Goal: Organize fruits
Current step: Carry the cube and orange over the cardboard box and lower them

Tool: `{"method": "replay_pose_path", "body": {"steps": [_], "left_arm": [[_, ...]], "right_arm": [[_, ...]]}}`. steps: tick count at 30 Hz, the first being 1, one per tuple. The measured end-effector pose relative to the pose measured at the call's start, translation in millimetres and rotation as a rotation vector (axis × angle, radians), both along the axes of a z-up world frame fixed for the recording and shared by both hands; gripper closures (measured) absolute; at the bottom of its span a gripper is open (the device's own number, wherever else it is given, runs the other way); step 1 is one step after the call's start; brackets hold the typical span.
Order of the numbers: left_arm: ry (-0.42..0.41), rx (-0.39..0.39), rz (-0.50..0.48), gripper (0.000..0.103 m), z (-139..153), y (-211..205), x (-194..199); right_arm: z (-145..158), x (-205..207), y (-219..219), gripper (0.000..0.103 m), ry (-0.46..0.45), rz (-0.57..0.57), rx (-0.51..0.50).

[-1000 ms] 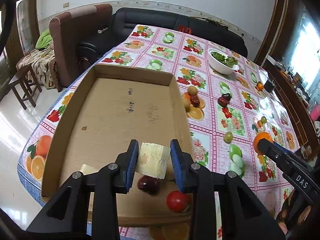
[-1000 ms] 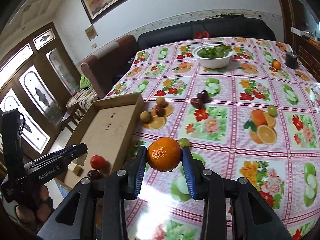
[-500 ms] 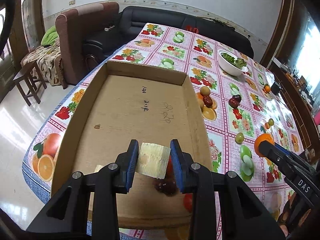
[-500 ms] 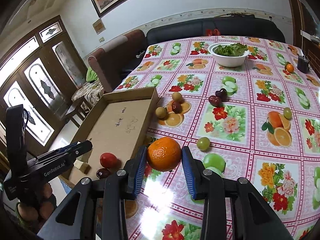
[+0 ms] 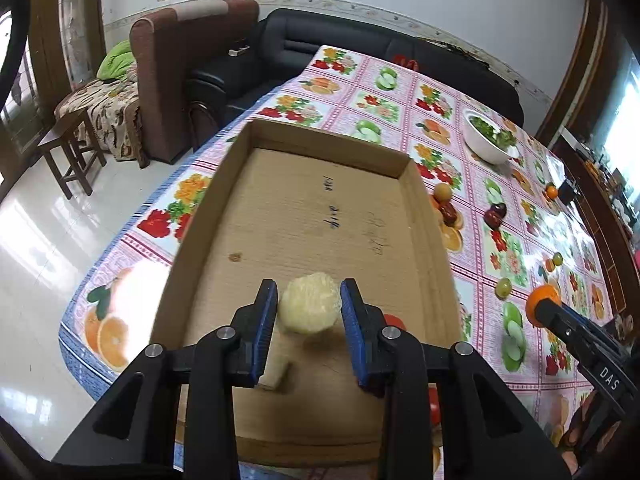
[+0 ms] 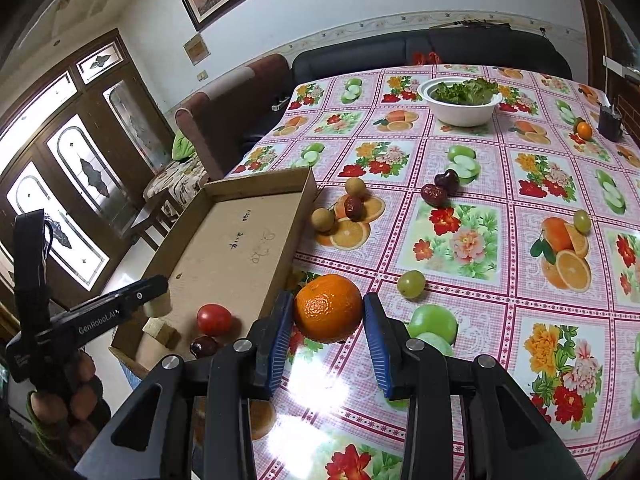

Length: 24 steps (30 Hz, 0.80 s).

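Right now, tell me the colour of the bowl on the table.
White bowl, holding green leaves; clearest in the right wrist view.

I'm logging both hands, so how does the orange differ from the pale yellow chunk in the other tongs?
The orange is round, bright and pebbled; the pale chunk is yellowish-white and fibrous. The orange hangs over the tablecloth beside the cardboard tray; the chunk is over the tray floor. Both sit between blue pads.
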<state>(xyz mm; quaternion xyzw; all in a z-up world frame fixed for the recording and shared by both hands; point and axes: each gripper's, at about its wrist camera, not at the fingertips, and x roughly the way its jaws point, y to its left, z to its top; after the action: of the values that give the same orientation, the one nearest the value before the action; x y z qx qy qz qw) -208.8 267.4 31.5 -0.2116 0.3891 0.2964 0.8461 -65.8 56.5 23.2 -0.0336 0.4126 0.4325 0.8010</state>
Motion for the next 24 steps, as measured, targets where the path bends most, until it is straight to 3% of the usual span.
{"method": "replay_pose_path", "body": {"steps": [13, 24], "left_arm": [[0.004, -0.010, 0.055, 0.073, -1.5, 26.8, -7.1], [0.057, -0.030, 0.066, 0.073, -16.8, 45.6, 8.8]], "right_arm": [[-2.7, 0.3, 18.8, 0.067, 0.014, 0.036, 0.002], [-9.9, -17.6, 108.2, 0.067, 0.014, 0.195, -0.024]]}}
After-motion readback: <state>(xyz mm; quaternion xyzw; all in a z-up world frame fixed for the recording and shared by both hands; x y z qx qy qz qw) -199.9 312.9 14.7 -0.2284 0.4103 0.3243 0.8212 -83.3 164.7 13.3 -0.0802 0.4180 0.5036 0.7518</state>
